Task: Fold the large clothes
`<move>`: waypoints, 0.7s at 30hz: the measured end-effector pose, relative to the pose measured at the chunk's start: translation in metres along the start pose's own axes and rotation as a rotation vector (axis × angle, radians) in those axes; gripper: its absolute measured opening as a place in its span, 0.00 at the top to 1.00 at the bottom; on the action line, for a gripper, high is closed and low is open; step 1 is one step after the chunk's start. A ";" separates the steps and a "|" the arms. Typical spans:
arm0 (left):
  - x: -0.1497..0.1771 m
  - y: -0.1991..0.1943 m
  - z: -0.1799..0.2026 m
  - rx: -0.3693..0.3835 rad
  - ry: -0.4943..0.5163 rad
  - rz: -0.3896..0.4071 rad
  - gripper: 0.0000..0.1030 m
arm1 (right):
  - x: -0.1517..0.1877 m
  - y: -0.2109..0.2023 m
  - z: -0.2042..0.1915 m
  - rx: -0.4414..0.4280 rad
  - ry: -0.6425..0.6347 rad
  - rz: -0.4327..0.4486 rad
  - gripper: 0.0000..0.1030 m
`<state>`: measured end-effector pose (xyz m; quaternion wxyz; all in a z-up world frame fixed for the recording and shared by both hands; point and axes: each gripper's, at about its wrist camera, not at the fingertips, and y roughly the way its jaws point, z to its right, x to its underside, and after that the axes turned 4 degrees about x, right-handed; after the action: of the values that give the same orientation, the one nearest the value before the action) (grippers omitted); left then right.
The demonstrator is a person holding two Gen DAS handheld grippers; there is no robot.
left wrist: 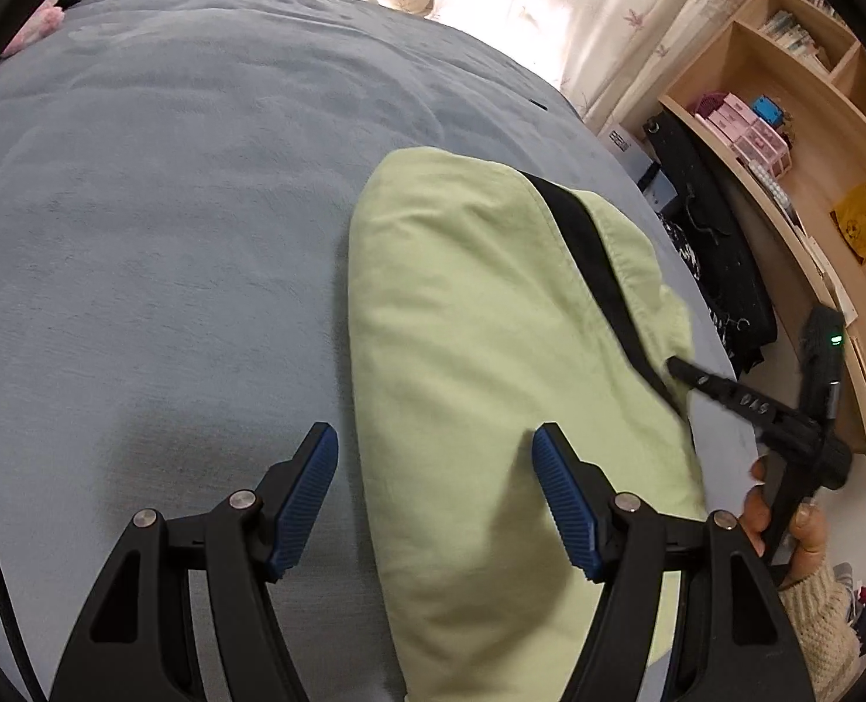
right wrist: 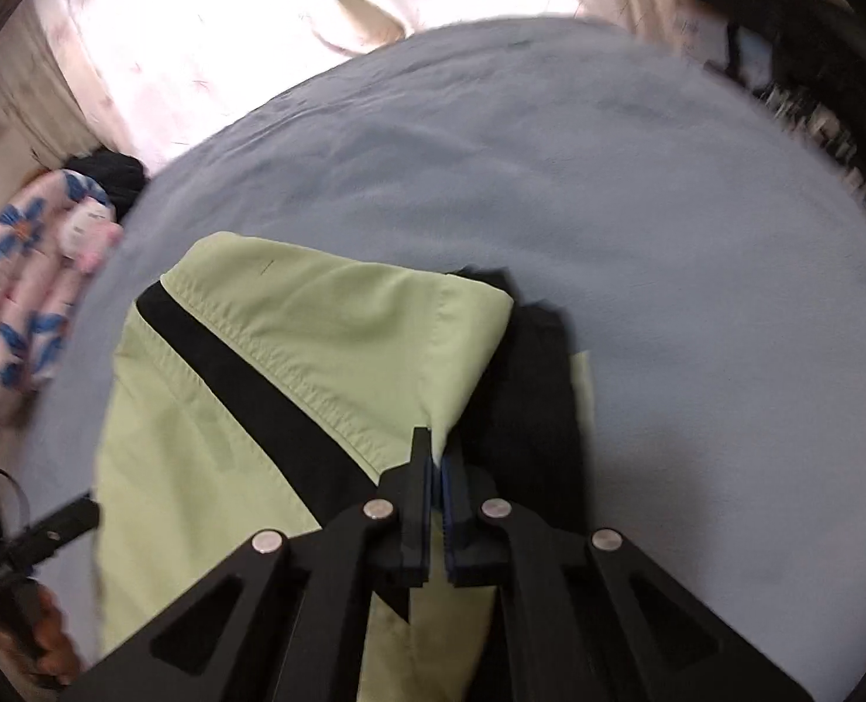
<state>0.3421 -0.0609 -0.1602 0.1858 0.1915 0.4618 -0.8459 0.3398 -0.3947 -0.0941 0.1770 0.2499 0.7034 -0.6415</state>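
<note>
A folded light-green garment (left wrist: 480, 322) with a black stripe (left wrist: 585, 245) lies on the blue-grey bed cover (left wrist: 169, 205). My left gripper (left wrist: 436, 450) hovers open above the garment's near left edge, its blue pads (left wrist: 316, 497) holding nothing. My right gripper (right wrist: 436, 456) is shut on a folded corner of the garment (right wrist: 316, 316), beside a black inner layer (right wrist: 526, 386). The left wrist view shows the right gripper (left wrist: 681, 367) meeting the garment's right edge, a hand (left wrist: 784, 520) on its handle. The left gripper's tip (right wrist: 76, 512) shows at the lower left of the right wrist view.
A wooden shelf (left wrist: 784, 134) with boxes and a black bag (left wrist: 714, 234) stand right of the bed. Pale curtains (left wrist: 550, 0) hang behind it. A pink floral bundle (right wrist: 23, 269) and a dark item (right wrist: 111, 175) lie at the bed's left edge (right wrist: 140, 205).
</note>
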 end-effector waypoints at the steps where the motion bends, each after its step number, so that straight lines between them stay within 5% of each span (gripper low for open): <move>1: -0.001 0.003 0.004 0.000 0.010 -0.001 0.34 | -0.002 -0.009 0.004 0.025 0.010 0.025 0.99; 4: -0.002 0.009 0.014 0.003 0.037 -0.003 0.34 | -0.012 -0.026 0.015 0.091 0.027 0.075 0.99; 8: -0.006 0.025 0.025 -0.065 0.057 0.001 0.34 | -0.022 -0.010 0.033 0.327 0.039 0.085 1.00; 9: -0.006 0.029 0.023 -0.079 0.051 -0.002 0.34 | -0.023 0.000 0.047 0.325 0.076 0.050 1.00; 12: -0.007 0.034 0.014 -0.056 0.013 0.005 0.34 | -0.014 0.022 0.067 0.252 0.127 -0.037 1.00; 17: -0.008 0.038 0.014 -0.056 0.027 0.005 0.34 | -0.002 0.005 0.059 -0.002 0.171 -0.026 0.97; 21: -0.004 0.036 0.014 -0.059 0.017 0.013 0.33 | -0.001 0.006 0.054 -0.089 0.195 -0.045 0.65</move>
<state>0.3609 -0.0904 -0.1767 0.1928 0.1959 0.4871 -0.8290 0.3399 -0.4479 -0.1043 0.1041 0.2873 0.7506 -0.5859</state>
